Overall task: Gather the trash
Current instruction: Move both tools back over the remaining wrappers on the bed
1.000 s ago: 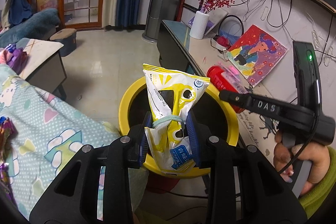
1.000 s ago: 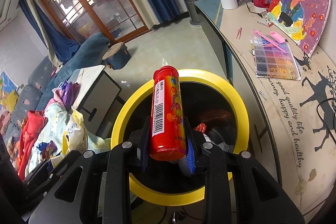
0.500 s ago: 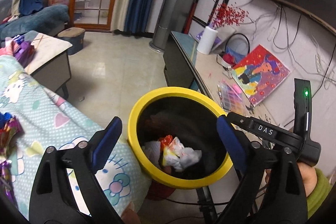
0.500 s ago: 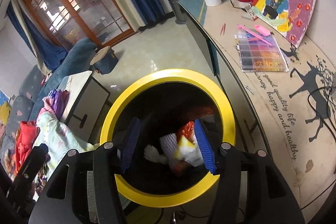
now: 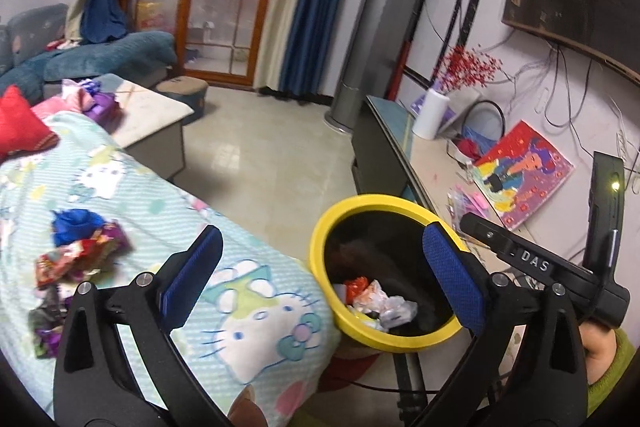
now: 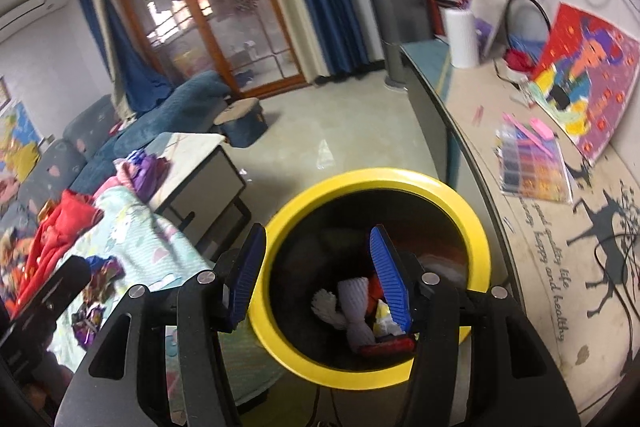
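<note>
bin: yellow-rimmed bin (image 6: 374,309) w/ black inside, standing between the bed and the desk; its rim is near the blanket's edge in the left view (image 5: 384,269).
in the bin: crumpled wrappers, white/red/yellow (image 5: 374,301), lying at the bottom; right view shows a white foam-net sleeve (image 6: 352,307) and a red tube (image 6: 386,349) low down among them. We judge it well short of full.
step: both tools are empty, so we judge we're between drops, i.e. turning to fetch more trash.
left gripper: (image 5: 320,277) jaws spread wide, nothing between them; one blue pad over the blanket, the other over the bin rim.
right gripper: (image 6: 320,279) jaws spread, holding nothing; it hangs over the bin mouth, one pad outside the rim, one over the opening.
trash left: loose wrappers, red/blue/purple (image 5: 82,247), on the blanket (image 5: 248,311), well apart from the bin; more purple bits near the left edge (image 5: 46,327), blurred.
next move: we reckon swing the left tool over to the wrapper pile, come down w/ jaws spread, pinch thin foil w/o grabbing the blanket.
risk: wrappers are light and slippery; they could slide out, or cloth could get caught.
desk: (image 6: 532,227) painting (image 6: 580,79), bead tray (image 6: 532,167), white vase (image 6: 462,37); not trash as far as we can tell.
</note>
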`<state>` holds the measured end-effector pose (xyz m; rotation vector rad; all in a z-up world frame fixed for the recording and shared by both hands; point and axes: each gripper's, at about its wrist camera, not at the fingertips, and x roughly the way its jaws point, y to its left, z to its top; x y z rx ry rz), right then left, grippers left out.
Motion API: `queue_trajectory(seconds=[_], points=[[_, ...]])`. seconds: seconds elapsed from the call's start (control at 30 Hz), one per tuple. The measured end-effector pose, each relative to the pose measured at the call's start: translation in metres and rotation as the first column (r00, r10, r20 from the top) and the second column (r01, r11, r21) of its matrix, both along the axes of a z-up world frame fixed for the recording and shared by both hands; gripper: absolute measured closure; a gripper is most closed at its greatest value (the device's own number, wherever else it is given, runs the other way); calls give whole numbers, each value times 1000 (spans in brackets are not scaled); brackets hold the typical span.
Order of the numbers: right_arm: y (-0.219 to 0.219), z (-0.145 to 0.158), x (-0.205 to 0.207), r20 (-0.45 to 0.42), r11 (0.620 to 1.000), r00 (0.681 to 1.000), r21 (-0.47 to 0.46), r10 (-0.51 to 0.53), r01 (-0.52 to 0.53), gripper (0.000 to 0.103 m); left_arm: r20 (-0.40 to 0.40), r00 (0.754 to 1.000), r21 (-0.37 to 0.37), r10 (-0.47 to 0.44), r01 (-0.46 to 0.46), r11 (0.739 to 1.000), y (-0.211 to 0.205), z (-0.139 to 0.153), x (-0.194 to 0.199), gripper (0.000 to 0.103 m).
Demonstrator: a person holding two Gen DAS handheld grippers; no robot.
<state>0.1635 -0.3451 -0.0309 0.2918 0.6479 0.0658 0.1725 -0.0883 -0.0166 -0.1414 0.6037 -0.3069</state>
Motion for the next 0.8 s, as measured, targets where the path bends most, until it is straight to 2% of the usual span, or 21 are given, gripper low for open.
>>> queue_trajectory(seconds=[0.4, 0.8], points=[[57, 17, -19, 72, 988, 987, -66, 146, -141, 51, 66, 990, -30, 128, -126, 992, 52, 19, -30, 11], [112, 20, -29, 70, 952, 954, -111, 293, -284, 50, 94, 966, -58, 239, -234, 970, 100, 27, -46, 11]])
